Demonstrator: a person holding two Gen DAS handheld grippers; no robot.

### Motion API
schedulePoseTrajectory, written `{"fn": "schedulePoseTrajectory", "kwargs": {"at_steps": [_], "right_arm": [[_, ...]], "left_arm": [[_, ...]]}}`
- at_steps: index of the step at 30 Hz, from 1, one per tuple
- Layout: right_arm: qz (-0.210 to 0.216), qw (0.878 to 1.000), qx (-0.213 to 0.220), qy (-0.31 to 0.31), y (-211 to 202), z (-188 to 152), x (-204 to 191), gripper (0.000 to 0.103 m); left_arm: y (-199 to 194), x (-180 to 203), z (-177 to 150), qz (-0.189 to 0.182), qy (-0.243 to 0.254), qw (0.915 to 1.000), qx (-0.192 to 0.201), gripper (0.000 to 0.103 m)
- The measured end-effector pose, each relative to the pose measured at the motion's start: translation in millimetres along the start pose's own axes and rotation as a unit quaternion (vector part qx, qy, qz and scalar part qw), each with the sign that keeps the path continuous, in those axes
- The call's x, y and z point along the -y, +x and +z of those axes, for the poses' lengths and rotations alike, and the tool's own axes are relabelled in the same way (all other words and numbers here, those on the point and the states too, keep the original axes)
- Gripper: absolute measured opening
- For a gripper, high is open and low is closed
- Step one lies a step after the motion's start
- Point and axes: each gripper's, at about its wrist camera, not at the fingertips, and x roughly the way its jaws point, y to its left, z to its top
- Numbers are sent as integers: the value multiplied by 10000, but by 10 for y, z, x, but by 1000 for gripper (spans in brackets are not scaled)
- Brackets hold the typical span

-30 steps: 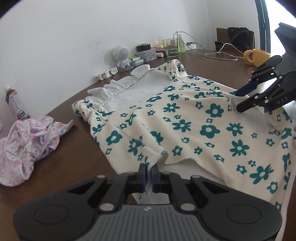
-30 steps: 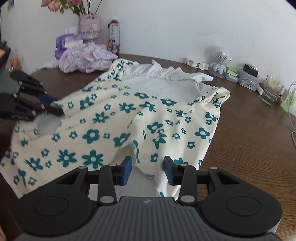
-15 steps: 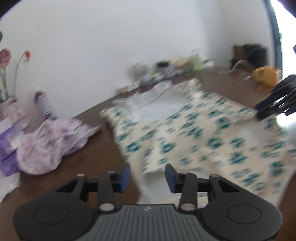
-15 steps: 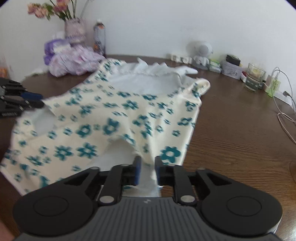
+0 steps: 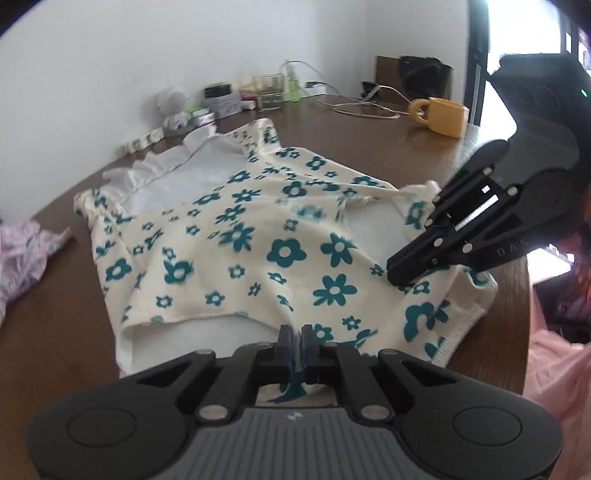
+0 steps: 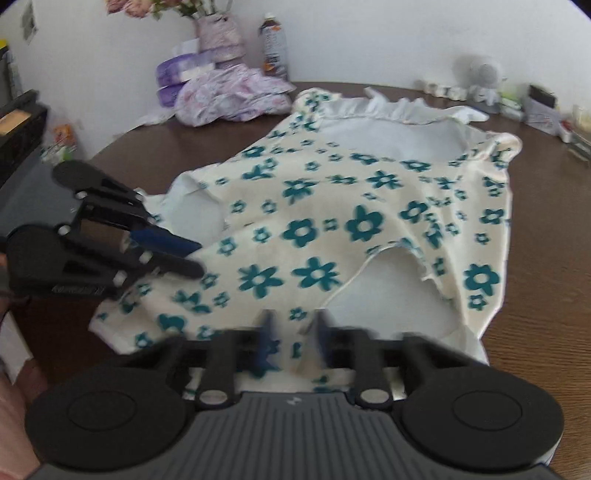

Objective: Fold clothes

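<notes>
In the left wrist view, a pink patterned cloth (image 5: pixel 22 258) sits at the far left, cut off by the frame edge. Beside it the brown table (image 5: pixel 66 325) carries the flowered garment (image 5: pixel 258 236), cream with teal blossoms, spread flat with a white frilled collar (image 5: pixel 155 166) at its far end. At the bottom centre the left gripper (image 5: pixel 295 338) has its fingers pressed together on the garment's near hem, a strip of flowered fabric caught between them. Behind the collar a small white figure (image 5: pixel 173 107), a glass (image 5: pixel 267 92) and some cables (image 5: pixel 354 107) line the wall, all soft and hard to read. Further right stands a yellow mug (image 5: pixel 441 114). The right gripper (image 5: pixel 397 271) comes in from the right edge, its tips resting on the garment's corner; its body hides the cloth beneath, and the tips seem closed.

In the right wrist view, the left gripper (image 6: pixel 192 258) shows at the left, blue pads closed on the garment's (image 6: pixel 332 221) edge. Behind it lie purple packets (image 6: pixel 184 74), a bottle (image 6: pixel 273 40) and a vase (image 6: pixel 218 33) whose flowers are cut off at the top. At the bottom the right gripper (image 6: pixel 291 332) is blurred by motion; its fingers stand a little apart with bunched fabric between them, and whether they actually pinch it cannot be told.
</notes>
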Motion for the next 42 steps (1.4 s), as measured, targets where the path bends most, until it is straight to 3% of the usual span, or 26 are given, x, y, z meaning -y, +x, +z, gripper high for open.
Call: {"fn": "schedulePoseTrajectory", "kwargs": {"at_steps": [5, 8, 11, 12, 15, 17, 21, 26, 27, 28, 29, 30, 35, 38, 39, 40, 42], "right_arm": [[217, 9995, -158, -136, -219, -13, -29, 2], [204, 9994, -260, -107, -211, -37, -14, 3], [139, 9997, -185, 18, -220, -41, 41, 8], [111, 9999, -73, 66, -262, -32, 63, 13], [-24, 9993, 302, 216, -386, 7, 135, 40], [-377, 9970, 623, 260, -414, 93, 213, 40], [-1337, 9880, 754, 147, -262, 206, 369, 40], [-1647, 9849, 526, 134, -179, 92, 521, 40], [-1708, 9839, 504, 138, -178, 51, 541, 40], [-1740, 9834, 482, 169, -171, 18, 571, 35], [-1711, 9840, 440, 240, -153, -7, 611, 27], [-1656, 9850, 377, 306, -131, -30, 644, 4], [-1826, 9826, 324, 103, -212, -83, 624, 2], [-1669, 9854, 325, 80, -236, -75, 596, 6], [-1568, 9866, 427, 135, -267, -62, 586, 13], [-1497, 9869, 557, 224, -306, -42, 595, 30], [-1488, 9840, 848, 491, -381, 14, 680, 40]], "left_arm": [[-180, 100, -36, -61, 382, 9992, -126, 5], [-114, 108, -68, 99, 429, 9986, -277, 12], [-182, 93, -69, 198, 389, 9990, -132, 30], [-203, 82, -66, 238, 365, 9990, -80, 37], [-232, -122, 57, 582, -39, 9981, 186, 37], [-246, -260, 137, 819, -308, 9955, 353, 38], [-62, -589, 121, 1411, -802, 9867, 70, 38], [9, -740, -87, 1497, -890, 9847, -88, 36], [23, -755, -106, 1474, -874, 9852, -78, 11], [36, -768, -124, 1454, -856, 9856, -69, 1], [47, -763, -135, 1482, -798, 9857, -79, 1], [48, -738, -142, 1554, -689, 9854, -94, 1], [11, -680, -184, 1758, -438, 9833, -167, 1], [-63, -670, -182, 1738, -569, 9831, -33, 15], [-108, -663, -170, 1714, -634, 9831, 87, 28], [-163, -653, -139, 1645, -720, 9834, 275, 40], [-228, -621, -66, 1503, -822, 9836, 563, 42]]}}
